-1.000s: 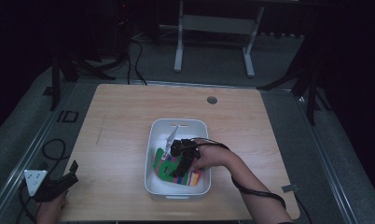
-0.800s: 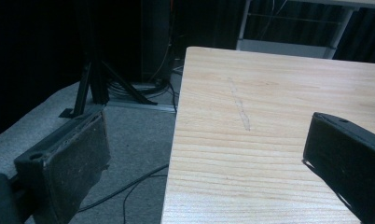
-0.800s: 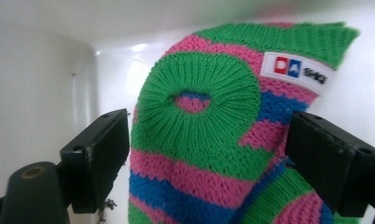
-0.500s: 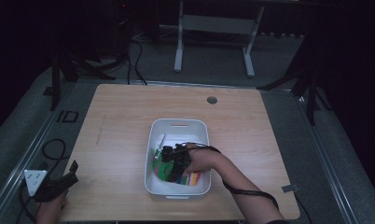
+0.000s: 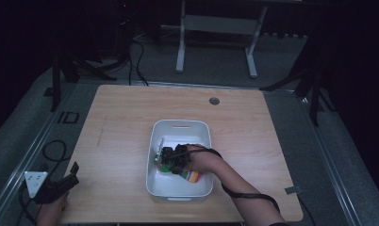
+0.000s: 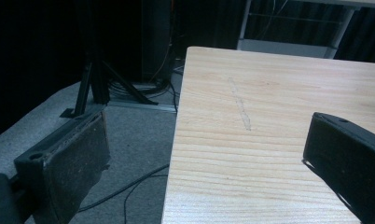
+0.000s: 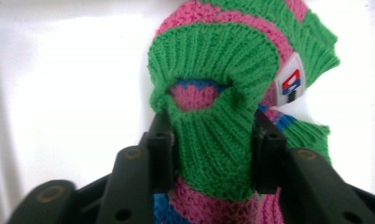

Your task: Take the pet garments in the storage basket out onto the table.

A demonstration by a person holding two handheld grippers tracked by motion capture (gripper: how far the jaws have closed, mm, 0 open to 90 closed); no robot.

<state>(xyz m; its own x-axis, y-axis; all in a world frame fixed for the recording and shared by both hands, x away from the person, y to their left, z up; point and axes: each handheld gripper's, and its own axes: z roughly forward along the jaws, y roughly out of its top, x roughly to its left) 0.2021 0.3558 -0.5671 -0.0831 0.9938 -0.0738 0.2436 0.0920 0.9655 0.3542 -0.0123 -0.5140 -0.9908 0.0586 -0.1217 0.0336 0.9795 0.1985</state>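
right tongs (image 7: 213, 154) slid nearer, clamping green knit cuff (image 7: 213, 60) close-up.

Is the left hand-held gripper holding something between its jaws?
No, the left hand-held gripper has its jaws wide apart, with just the bare wooden table visible between them.

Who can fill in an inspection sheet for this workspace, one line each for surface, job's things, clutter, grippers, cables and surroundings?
Surface: wooden table, faint scuff line.
Job's things: white bin holding a green, pink and blue knitted sock.
Clutter: nothing seen.
Grippers: right gripper shut on the sock's green cuff inside the bin; left gripper open at the table's near left corner.
Cables: black cables on the floor.
Surroundings: dark room, grey carpet, white frame behind.
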